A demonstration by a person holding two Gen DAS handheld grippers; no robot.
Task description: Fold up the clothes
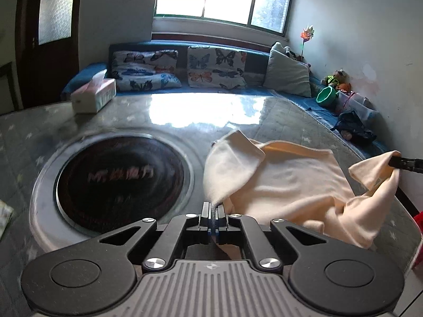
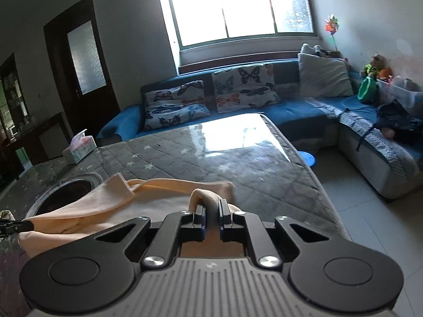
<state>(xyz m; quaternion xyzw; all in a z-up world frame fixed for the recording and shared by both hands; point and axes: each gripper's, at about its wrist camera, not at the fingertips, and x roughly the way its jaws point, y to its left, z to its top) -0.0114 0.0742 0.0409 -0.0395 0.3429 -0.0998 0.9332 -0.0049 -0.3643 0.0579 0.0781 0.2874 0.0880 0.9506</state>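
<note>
1. The left gripper [image 1: 213,212] has its jaws pressed together on a thin edge of the cream garment [image 1: 288,182], which rises from the pinch in a taut fold.
2. The right gripper [image 2: 211,212] is clamped on another bunched corner of the same garment [image 2: 105,206]; the cloth humps up between its fingers [image 2: 198,212].
3. The rest of the garment lies crumpled on the grey quilted table cover [image 2: 211,158] (star-patterned), just beside the round black cooktop [image 1: 119,179] set into the table.
4. One part, perhaps a sleeve, folds back over the body of the garment; motion blur makes this uncertain.
5. A tissue box [image 1: 93,95] stands at the table's far left corner, well apart from the garment.
6. Butterfly cushions [image 2: 244,87] lean on the blue sofa [image 2: 290,111] beyond.
</note>
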